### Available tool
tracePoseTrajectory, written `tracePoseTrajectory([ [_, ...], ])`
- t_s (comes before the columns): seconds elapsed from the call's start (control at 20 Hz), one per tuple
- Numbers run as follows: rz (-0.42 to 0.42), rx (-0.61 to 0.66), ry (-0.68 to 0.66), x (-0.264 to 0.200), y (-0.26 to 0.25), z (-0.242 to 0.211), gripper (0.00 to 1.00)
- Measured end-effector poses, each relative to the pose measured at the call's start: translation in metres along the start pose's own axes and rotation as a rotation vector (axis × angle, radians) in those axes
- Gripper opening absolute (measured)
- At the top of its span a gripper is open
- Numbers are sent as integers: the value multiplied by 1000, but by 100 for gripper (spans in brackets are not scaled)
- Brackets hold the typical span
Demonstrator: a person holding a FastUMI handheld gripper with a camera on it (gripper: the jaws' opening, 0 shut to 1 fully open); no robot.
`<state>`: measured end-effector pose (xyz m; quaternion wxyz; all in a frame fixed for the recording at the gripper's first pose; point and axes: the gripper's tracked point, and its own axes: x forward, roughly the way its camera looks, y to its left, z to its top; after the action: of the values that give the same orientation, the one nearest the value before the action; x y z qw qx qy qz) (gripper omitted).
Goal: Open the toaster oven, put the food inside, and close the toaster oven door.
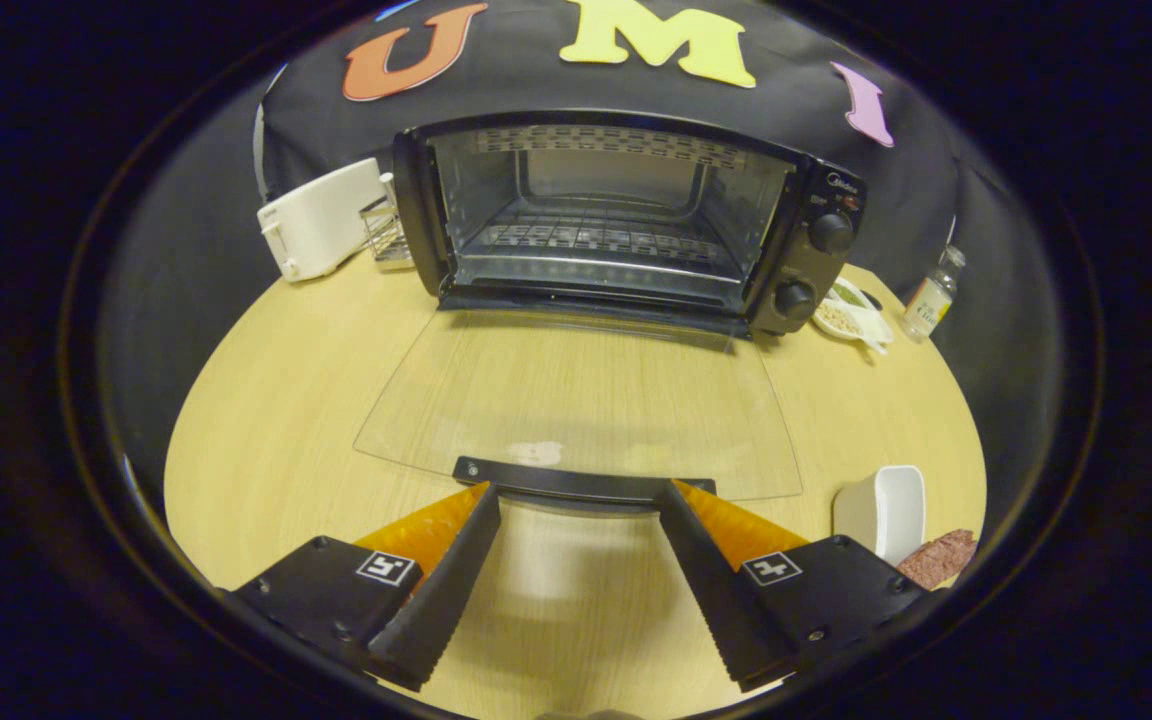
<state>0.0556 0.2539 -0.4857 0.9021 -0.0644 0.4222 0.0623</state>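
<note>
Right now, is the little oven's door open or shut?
Open. The glass door lies flat on the table, showing the toaster oven's bare rack. Gripper open at its handle.

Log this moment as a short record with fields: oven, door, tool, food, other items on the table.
oven: black toaster oven at the back of the light wooden table, cavity empty, wire rack inside
door: clear glass door fully lowered, black handle towards the tool
tool: tool open, fingertips at the handle's two ends, gripping nothing
food: reddish-brown slice beside white dish, right of the tool, not yet loaded
other items: white toaster, small bottle
</note>
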Motion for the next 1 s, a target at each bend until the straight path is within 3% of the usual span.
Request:
tracePoseTrajectory([
  [0.25, 71, -28, -44, -22, -7, 9, 100],
  [0.4, 68, -66, -100, -47, -36, 24, 100],
  [0.7, 3, -40, -178, -104, -149, 46, 100],
  [0.9, -30, 47, -141, -120, -238, 28, 100],
  [1.0, 4, 97, -89, -121, -268, 9, 100],
])
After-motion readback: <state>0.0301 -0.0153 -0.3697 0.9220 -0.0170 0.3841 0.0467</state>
